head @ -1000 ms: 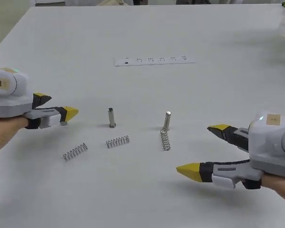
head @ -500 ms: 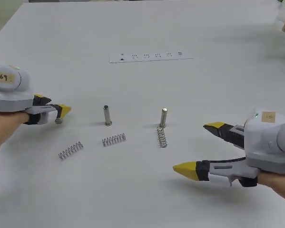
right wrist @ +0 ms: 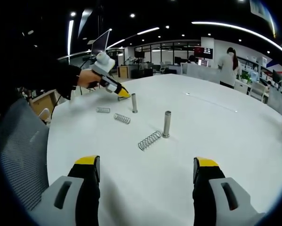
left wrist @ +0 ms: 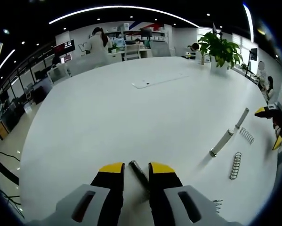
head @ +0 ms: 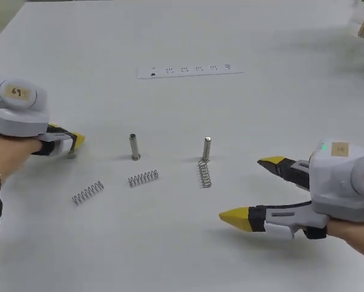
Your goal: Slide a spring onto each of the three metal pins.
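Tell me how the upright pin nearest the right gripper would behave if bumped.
The pin likely tips easily: it stands tall and thin on a small base. Once down, its round shaft would probably roll on the smooth table.

White table (head: 169, 255), each metal pin (head: 133, 146) silver, each spring (head: 143, 177) silver-grey, power strip (head: 189, 70) white, left gripper (head: 75, 141) and right gripper (head: 250, 188) white and grey with black jaws tipped yellow, potted plant (left wrist: 219, 48) green.
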